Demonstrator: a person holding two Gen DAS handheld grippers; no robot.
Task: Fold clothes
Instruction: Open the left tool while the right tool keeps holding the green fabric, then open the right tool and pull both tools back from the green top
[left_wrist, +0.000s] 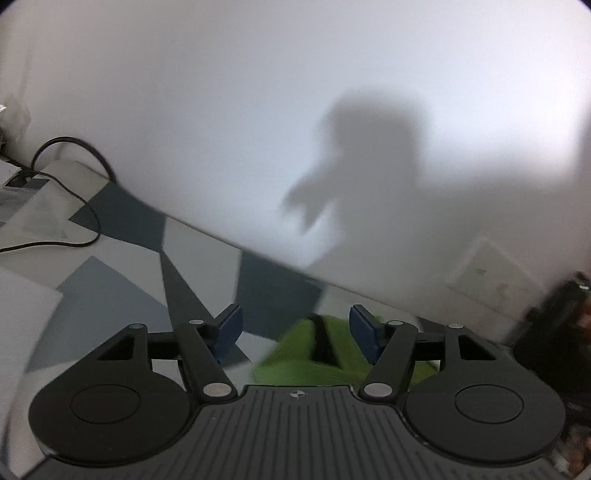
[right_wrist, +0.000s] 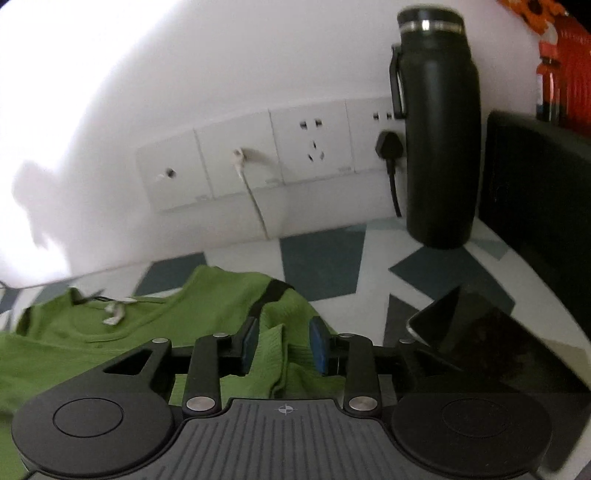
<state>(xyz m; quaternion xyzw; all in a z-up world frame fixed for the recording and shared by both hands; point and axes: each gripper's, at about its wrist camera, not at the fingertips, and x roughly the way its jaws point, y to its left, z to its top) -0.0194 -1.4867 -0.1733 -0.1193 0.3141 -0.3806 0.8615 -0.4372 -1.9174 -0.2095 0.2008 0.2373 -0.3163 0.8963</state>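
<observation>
While the green garment (right_wrist: 207, 314) lies spread on the patterned surface (right_wrist: 321, 258), the right gripper (right_wrist: 282, 345) sits low over its rumpled edge at six o'clock in the right wrist view, probably to take a hem for a fold. Its blue fingers (right_wrist: 318, 345) stand partly open with a raised ridge of cloth between them; whether the pads touch it cannot be told, and nothing is clamped. Beyond, at nine o'clock, the neckline and a white label (right_wrist: 114, 314) show the garment lying roughly flat. Farther off, a dark tablet (right_wrist: 465, 332) lies at three o'clock and a black flask (right_wrist: 439, 147) stands near the wall sockets (right_wrist: 314, 144) at one o'clock.

The left gripper (left_wrist: 295, 332) is raised and tilted, fingers (left_wrist: 231, 328) wide apart and empty, with green cloth blurred below them. A black cable (left_wrist: 70, 177) trails at ten o'clock.
</observation>
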